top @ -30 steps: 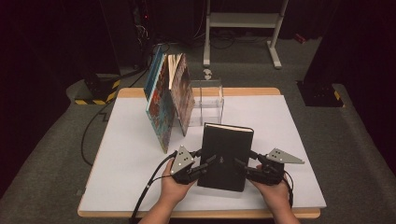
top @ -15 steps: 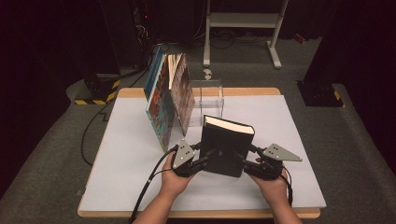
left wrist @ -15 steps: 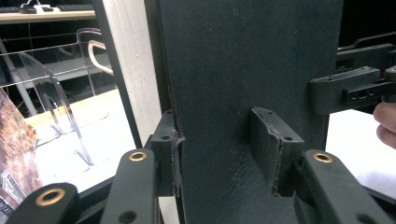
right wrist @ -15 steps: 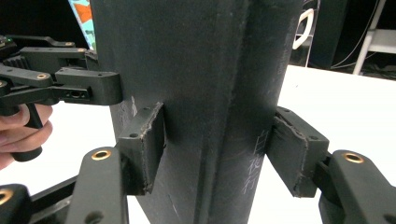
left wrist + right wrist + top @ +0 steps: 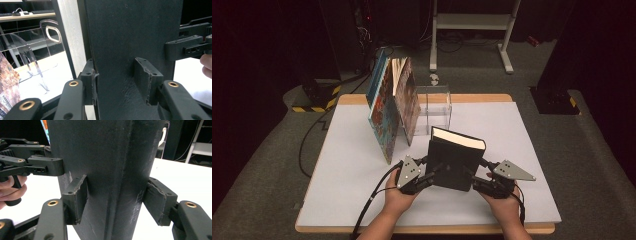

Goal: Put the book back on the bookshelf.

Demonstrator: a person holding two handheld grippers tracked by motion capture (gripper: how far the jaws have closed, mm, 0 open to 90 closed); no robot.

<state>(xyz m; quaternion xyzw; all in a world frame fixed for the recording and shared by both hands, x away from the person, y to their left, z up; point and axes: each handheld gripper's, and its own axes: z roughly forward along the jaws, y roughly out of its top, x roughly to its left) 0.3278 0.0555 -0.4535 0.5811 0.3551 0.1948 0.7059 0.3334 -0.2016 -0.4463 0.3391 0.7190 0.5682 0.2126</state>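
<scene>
Near edge of white table (image 5: 337, 165): left gripper (image 5: 428, 177) & right gripper (image 5: 478, 181) clamp thick black hardcover book (image 5: 456, 160) from opposite sides, long axis upright, both equally near. Behind, to the left: leaning picture books (image 5: 392, 107), clear acrylic stand (image 5: 434, 107).

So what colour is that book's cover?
Black book, with cream page edges; clearest in the high view.

A dark lab: a white table (image 5: 362, 165), trailing floor cables (image 5: 312, 145), a metal stand (image 5: 472, 25).
</scene>
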